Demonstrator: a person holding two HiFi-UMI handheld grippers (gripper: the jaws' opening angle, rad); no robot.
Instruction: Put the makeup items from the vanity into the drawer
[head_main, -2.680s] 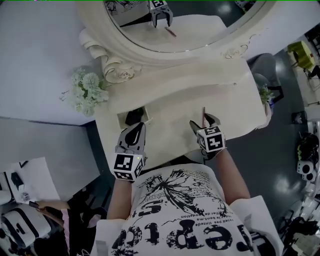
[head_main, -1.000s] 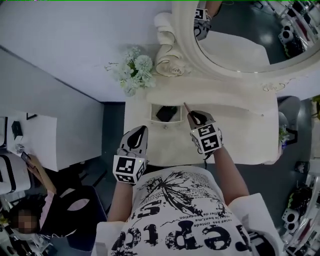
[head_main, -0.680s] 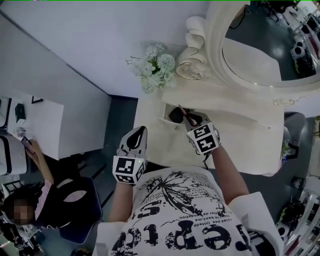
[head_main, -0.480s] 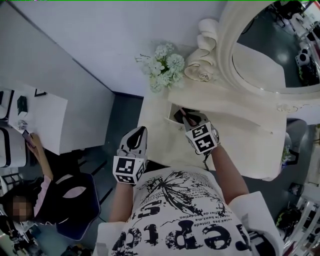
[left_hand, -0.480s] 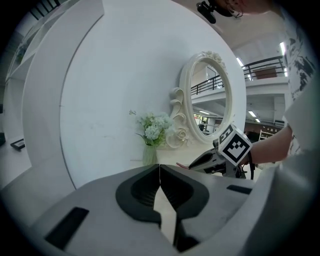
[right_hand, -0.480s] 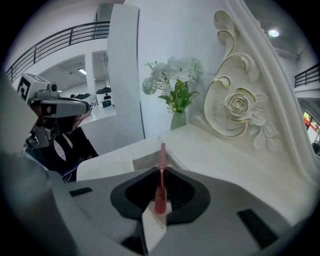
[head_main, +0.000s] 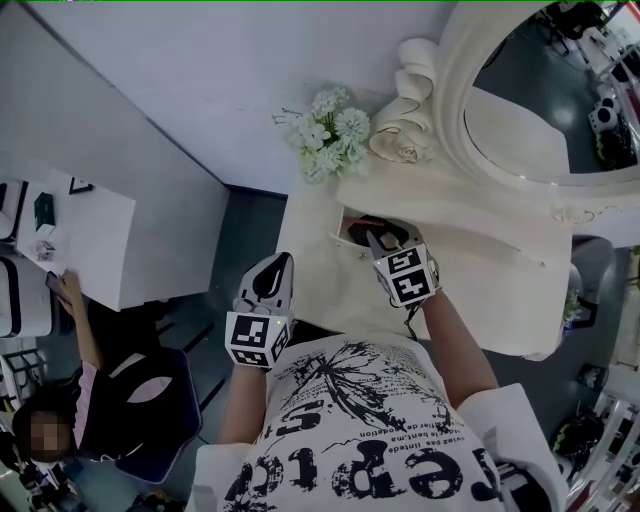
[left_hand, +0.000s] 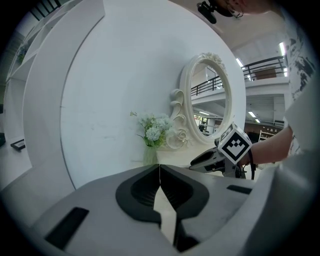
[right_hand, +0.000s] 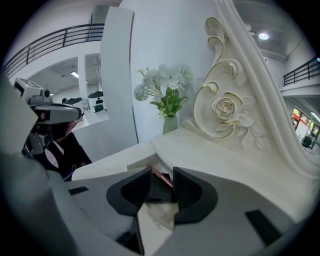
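Just opening the right gripper partway over the drawer, slim pink pencil loose between its jaws, risking dragging it out on withdrawal; left gripper closed, empty.

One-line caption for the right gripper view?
Right gripper at the open drawer, jaws just opening, pencil free between them; flowers and mirror frame behind.

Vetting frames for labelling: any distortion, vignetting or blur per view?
Head view: sharp, dim cool cast, mirror free of glare. Left gripper view: fisheye, black corners, wall edges bow. Right gripper view: same fisheye, flowers crisp.
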